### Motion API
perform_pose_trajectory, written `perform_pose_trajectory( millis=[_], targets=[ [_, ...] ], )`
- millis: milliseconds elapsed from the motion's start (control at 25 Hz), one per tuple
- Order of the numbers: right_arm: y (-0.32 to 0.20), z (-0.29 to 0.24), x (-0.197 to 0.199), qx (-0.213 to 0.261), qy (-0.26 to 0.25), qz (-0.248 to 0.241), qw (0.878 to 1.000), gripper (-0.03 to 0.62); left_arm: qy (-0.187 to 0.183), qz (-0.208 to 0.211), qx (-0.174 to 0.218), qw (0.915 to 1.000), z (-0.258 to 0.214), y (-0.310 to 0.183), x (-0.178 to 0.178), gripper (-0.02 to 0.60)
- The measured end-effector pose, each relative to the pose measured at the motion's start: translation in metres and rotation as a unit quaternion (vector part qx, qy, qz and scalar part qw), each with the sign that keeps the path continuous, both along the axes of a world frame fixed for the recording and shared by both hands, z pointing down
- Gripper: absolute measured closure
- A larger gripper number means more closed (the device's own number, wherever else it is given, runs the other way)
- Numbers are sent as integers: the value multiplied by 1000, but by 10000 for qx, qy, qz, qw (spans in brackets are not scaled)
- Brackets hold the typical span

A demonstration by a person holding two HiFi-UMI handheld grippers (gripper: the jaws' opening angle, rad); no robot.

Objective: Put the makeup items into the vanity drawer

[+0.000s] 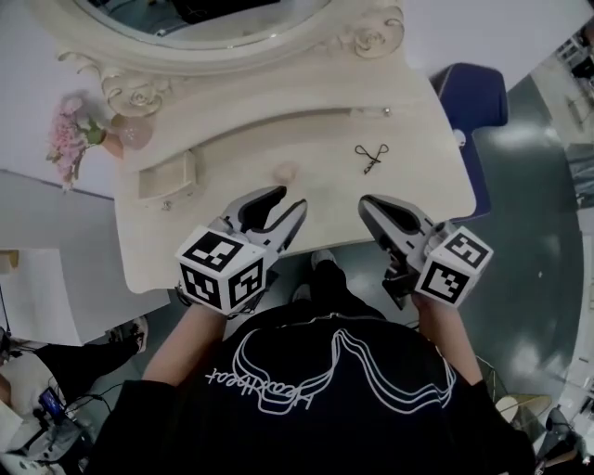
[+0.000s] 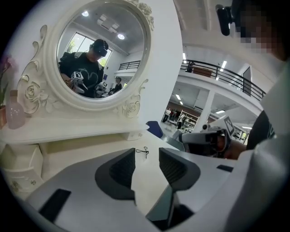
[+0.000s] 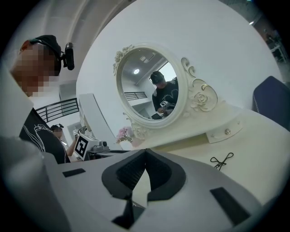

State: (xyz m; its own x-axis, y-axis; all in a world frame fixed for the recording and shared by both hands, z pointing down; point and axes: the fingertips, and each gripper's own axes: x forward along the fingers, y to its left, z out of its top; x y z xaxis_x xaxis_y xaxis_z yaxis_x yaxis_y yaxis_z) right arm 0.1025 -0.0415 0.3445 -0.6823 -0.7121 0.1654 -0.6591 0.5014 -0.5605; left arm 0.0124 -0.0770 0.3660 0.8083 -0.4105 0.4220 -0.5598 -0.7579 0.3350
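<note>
A black eyelash curler [image 1: 371, 156] lies on the cream vanity top [image 1: 327, 218], toward the back right; it also shows ahead of the left jaws [image 2: 143, 151] and at the right of the right gripper view [image 3: 221, 160]. A small round beige item [image 1: 285, 173] sits just beyond my left gripper [image 1: 288, 199], which hovers over the front edge with its jaws apart and nothing between them [image 2: 147, 156]. My right gripper [image 1: 368, 203] is level beside it, jaws tip to tip and empty [image 3: 145, 152]. A small drawer box [image 1: 167, 178] stands at the left of the top.
An oval mirror [image 1: 204, 28] in a carved frame backs the vanity. Pink flowers [image 1: 70, 139] and a pink bottle [image 1: 135, 132] stand at its left. A raised shelf drawer with a knob [image 1: 385, 111] is at the back right. A blue chair [image 1: 473, 97] stands to the right.
</note>
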Motion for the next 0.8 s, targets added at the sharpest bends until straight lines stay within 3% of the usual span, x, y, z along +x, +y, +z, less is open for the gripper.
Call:
perform_pose_trajectory(
  millis=[280, 400, 800],
  targets=[
    [-48, 14, 14, -185, -80, -392, 9990, 586, -909, -136, 175, 9956, 39, -43, 8, 356],
    [-63, 23, 16, -268, -175, -548, 9980, 586, -1038, -139, -18, 9945, 58, -56, 11, 313],
    [-98, 38, 29, -330, -207, -920, 9950, 586, -1845, -200, -189, 9824, 118, -82, 5, 305]
  ],
)
